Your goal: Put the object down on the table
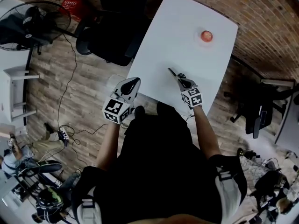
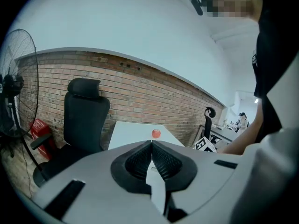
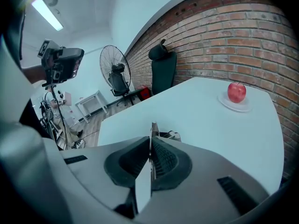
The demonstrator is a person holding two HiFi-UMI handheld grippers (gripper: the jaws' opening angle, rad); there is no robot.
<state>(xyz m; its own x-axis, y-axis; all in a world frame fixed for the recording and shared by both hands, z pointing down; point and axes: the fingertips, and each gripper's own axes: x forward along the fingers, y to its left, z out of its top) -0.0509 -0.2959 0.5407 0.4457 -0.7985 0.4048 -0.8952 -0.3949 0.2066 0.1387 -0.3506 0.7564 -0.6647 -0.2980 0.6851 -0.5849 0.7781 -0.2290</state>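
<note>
The person in the black top stands at the near end of a white bench (image 1: 177, 36), a gripper in each hand. The right gripper (image 1: 180, 77) is over the near part of the bench, and its jaws are pressed onto a thin, dark, flat utensil (image 1: 172, 72) that pokes out past the tips and points away from the person, towards the far left. Looking along that gripper (image 3: 150, 141), the utensil (image 3: 153, 129) shows edge-on as a narrow metal strip clamped between the two ribbed pads. I cannot tell whether its tip touches the bench top or sits just above it. The left gripper (image 1: 134, 82) is held off the bench's near left edge, above the wooden floor (image 1: 70, 83). Its jaws (image 2: 152, 143) are closed together with nothing between them. Well apart from both grippers, near the far end of the bench, a red apple (image 1: 206, 36) sits on a small pale plate (image 3: 235, 106). A black office chair (image 1: 110, 41) stands at the bench's left side. A pedestal fan (image 1: 32, 20) stands farther left on the floor, and a brick wall (image 3: 233, 31) runs behind the far end of the bench.
</note>
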